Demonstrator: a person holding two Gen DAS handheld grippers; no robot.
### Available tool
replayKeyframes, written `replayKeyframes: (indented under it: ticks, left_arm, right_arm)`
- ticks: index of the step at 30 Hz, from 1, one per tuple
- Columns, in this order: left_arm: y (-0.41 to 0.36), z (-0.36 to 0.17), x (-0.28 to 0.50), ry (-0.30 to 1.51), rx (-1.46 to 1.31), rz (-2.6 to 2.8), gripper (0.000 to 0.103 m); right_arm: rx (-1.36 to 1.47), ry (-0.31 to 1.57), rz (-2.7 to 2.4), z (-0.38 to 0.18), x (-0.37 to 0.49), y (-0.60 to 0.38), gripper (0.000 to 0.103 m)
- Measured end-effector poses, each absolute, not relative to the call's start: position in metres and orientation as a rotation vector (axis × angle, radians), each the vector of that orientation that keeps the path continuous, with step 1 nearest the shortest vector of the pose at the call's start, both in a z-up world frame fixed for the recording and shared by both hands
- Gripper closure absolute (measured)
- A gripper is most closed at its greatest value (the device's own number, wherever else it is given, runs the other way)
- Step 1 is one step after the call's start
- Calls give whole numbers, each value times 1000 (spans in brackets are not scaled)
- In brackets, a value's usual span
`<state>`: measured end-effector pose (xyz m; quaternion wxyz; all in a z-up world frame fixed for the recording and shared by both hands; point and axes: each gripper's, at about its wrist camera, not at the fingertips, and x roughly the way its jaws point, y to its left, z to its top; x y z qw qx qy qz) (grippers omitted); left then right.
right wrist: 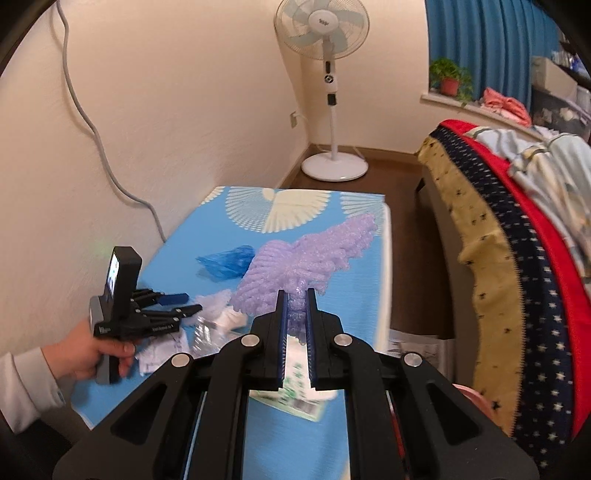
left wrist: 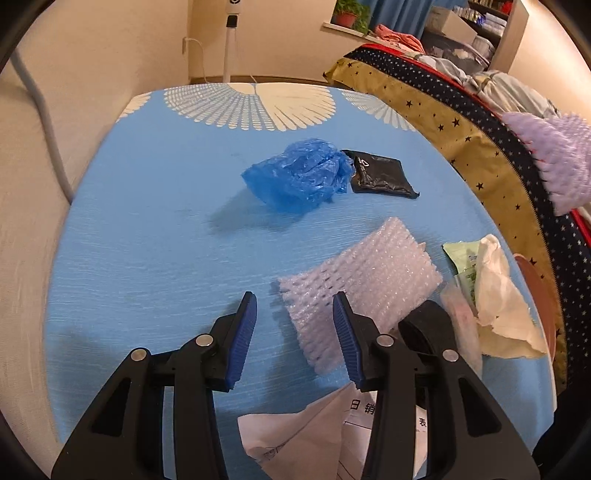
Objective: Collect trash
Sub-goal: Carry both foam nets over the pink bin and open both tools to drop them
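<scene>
My left gripper (left wrist: 294, 297) hovers open over the blue-clothed table (left wrist: 147, 240). The near left corner of a white foam net (left wrist: 369, 280) lies just past its fingertips, and the pads do not press on it. My right gripper (right wrist: 297, 291) is shut on a purple foam net (right wrist: 310, 254) and holds it up above the table; that purple foam net (left wrist: 554, 158) also shows at the right edge of the left wrist view. A crumpled blue plastic bag (left wrist: 299, 177) and a black pouch (left wrist: 380, 175) lie farther back. A white tissue (left wrist: 502, 295), a green wrapper (left wrist: 461, 254) and printed paper (left wrist: 314, 435) lie near the front right.
A bed with a star-patterned quilt (left wrist: 443, 107) runs along the table's right side. A standing fan (right wrist: 325, 33) is on the floor behind the table. A grey cable (right wrist: 85, 110) hangs on the left wall. A person's hand (right wrist: 96, 354) holds the left gripper (right wrist: 190, 302).
</scene>
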<state>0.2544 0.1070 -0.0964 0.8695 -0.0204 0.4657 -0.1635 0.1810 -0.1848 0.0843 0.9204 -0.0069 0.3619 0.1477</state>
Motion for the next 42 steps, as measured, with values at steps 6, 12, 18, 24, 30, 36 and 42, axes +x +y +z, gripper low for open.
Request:
replayKeyframes:
  ticks: [6,12,18,24,30,36,42]
  left_arm:
    - [95,-91,254,975,1,-377,89]
    - [102,-68,248,916,-14,-325,98]
    - [104,-25,229,807,-18,-277,98]
    - [91,10,208,730,-2,-241,98]
    - [64,33,178,683,21,-257,98]
    - [32,54,149,639,11,-293,98]
    - [-9,64,120,600,-29,-320,98]
  right_arm:
    - [-27,692,237,91,147,-223,94]
    - [-20,641,173,100,120,-255,94]
    - [-26,628,126,93,97,-282,94]
    - [-20,598,80,93,75,-303,94]
    - [-10,585,45,90,53,-314,94]
    - [29,587,12,84,37,-332,94]
    - [52,577,-22,84,29,-345,94]
